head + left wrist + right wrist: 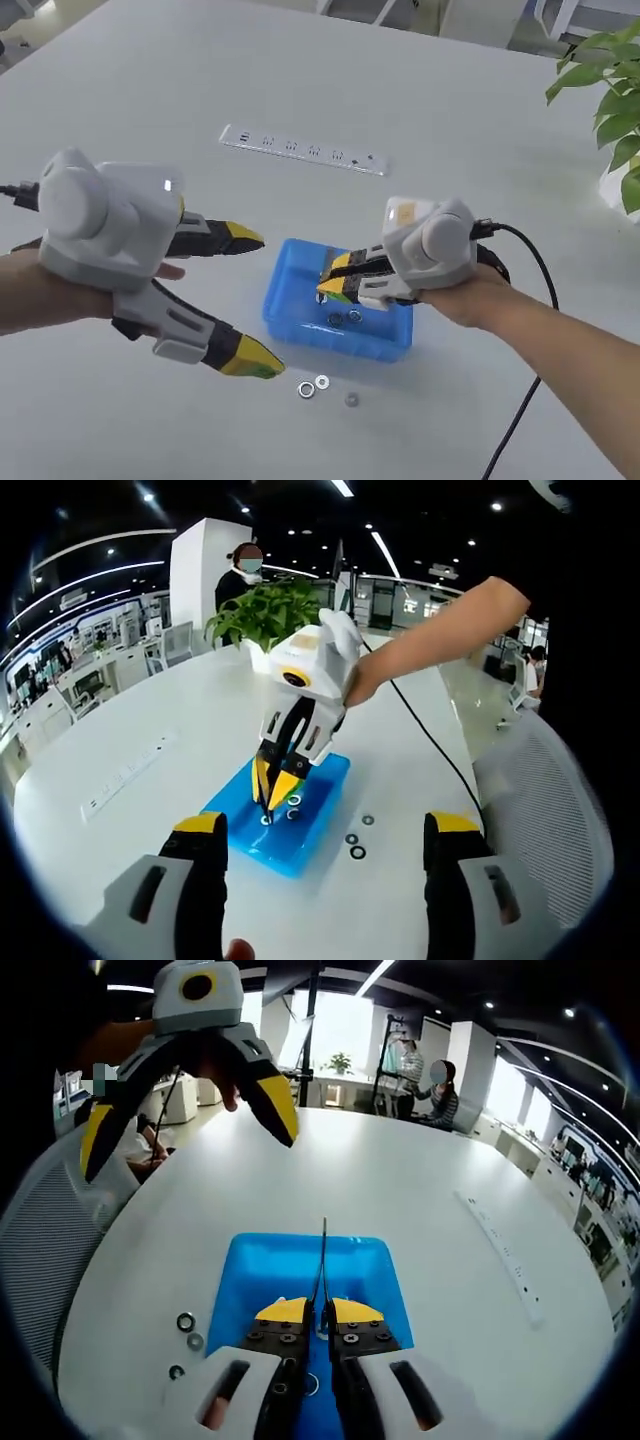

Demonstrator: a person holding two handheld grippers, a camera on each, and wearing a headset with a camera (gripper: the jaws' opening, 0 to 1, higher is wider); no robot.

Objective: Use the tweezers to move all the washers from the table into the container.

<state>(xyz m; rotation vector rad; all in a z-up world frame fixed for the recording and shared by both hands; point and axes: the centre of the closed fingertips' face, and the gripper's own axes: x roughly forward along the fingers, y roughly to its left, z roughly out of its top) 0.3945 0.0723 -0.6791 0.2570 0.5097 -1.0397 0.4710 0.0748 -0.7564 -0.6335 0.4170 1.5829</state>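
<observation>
tweezers [322,1250], clenched in the right tongs [308,1312], are pointing into the blue container [265,1270], likely mid drop-off, while the left tongs [258,302] are gaping and three washers [186,1322] are lying on the surface [450,1210] beside it, needing the next pinch.

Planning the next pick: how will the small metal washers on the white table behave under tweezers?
Thin and shiny, the small metal washers probably slide on the smooth white table when nudged. Tiny, so likely light; round, so may roll.
</observation>
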